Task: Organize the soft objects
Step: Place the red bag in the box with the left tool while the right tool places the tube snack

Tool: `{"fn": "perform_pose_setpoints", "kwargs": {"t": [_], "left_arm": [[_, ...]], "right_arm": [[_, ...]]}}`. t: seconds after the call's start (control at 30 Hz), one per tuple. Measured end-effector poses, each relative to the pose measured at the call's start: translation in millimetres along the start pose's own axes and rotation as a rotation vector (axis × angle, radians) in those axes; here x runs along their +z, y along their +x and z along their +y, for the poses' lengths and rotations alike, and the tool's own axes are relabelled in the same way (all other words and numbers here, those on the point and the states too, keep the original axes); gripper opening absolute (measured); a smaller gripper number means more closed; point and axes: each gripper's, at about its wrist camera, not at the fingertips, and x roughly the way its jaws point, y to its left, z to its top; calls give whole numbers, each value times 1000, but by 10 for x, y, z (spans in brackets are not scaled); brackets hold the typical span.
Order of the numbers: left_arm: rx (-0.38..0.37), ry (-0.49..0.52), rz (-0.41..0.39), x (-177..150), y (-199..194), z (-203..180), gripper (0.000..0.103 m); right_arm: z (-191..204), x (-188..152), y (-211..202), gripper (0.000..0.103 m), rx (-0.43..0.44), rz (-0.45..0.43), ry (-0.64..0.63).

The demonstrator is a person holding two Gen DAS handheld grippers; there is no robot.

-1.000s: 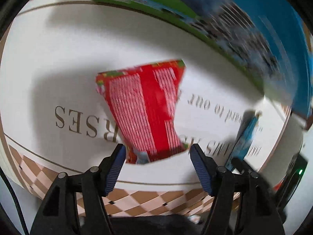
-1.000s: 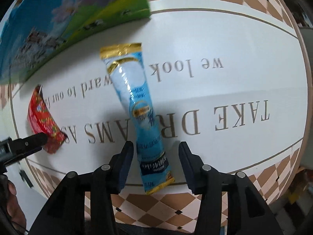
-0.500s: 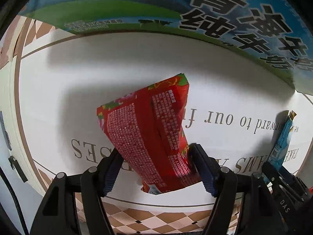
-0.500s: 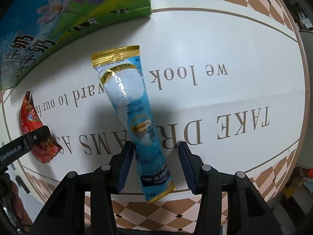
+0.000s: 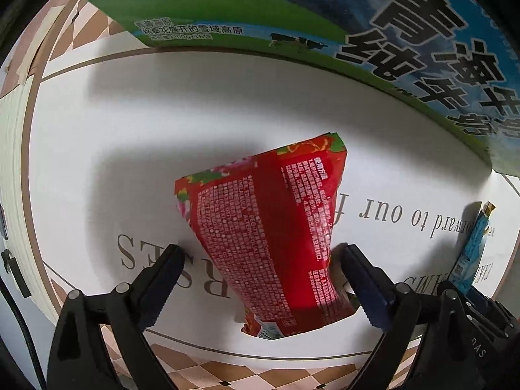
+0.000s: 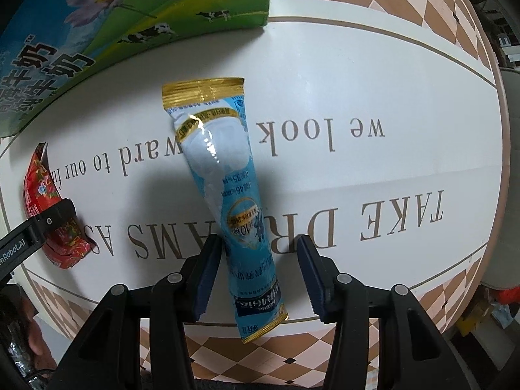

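A red snack pouch with white print lies on the white printed table. My left gripper is open with its jaws on either side of the pouch's near end, its right finger touching the pouch. A long light-blue sachet with gold ends lies on the table. My right gripper is open around the sachet's near part, its left pad close to the sachet. The red pouch and left gripper show at the left of the right wrist view. The sachet shows at the right of the left wrist view.
A large blue and green milk carton box stands at the back of the table, also in the right wrist view. The table's near edge has a brown checkered border.
The left gripper has come closer to the box and lower over the red pouch, jaws staying open. The right gripper has moved forward along the blue sachet.
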Motion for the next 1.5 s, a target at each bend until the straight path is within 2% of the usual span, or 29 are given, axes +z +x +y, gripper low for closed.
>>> {"fn": "perform_pose_setpoints", "kwargs": {"t": [0.07, 0.13, 0.2, 0.27, 0.4, 0.43, 0.53, 0.63, 0.67, 0.77, 0.97, 1.1, 1.13, 1.3, 1.4, 1.5], "left_arm": [[3, 3, -13, 6, -62, -89, 96], [6, 14, -28, -94, -78, -213, 88], [12, 48, -42, -186, -138, -309, 67], [28, 81, -46, -228, -171, -404, 58], [50, 110, -56, -309, -131, -538, 55], [50, 115, -54, -331, -144, -535, 54], [58, 135, -55, -394, -159, -601, 51], [58, 157, -57, -500, -161, -792, 49], [56, 164, -58, -339, -82, -851, 49], [51, 200, -79, -373, -200, -873, 48], [-36, 302, -146, -496, -803, -1075, 48], [-112, 355, -193, -482, -1310, -1206, 47], [-135, 364, -207, -482, -1470, -1142, 47], [-202, 421, -271, -114, -2095, -1435, 47], [-171, 435, -308, 382, -2313, -1669, 48], [-172, 426, -261, 895, -2323, -1911, 47]], "right_arm": [[6, 33, 1, 54, -3, -4, -6], [31, 38, -6, 54, -7, -12, -17], [51, 31, -4, 54, -7, -18, -20], [82, 17, 2, 54, -9, -28, -24], [111, -15, -11, 52, -12, -39, -34], [105, -40, -38, 49, -13, -42, -38], [135, -79, -75, 27, -18, -43, -48], [158, -118, -95, 23, -18, -48, -58], [156, -138, -108, 21, -14, -52, -56], [156, -196, -148, 18, 13, -52, -63], [88, -407, -430, 17, 90, -92, -73], [7, -583, -908, 17, 164, -163, -83], [-14, -608, -1004, 17, 177, -178, -85], [-157, -632, -1757, 17, 255, -319, -75], [-180, -426, -2111, 17, 290, -383, -59], [-169, -108, -2265, 17, 302, -402, -34]]}}
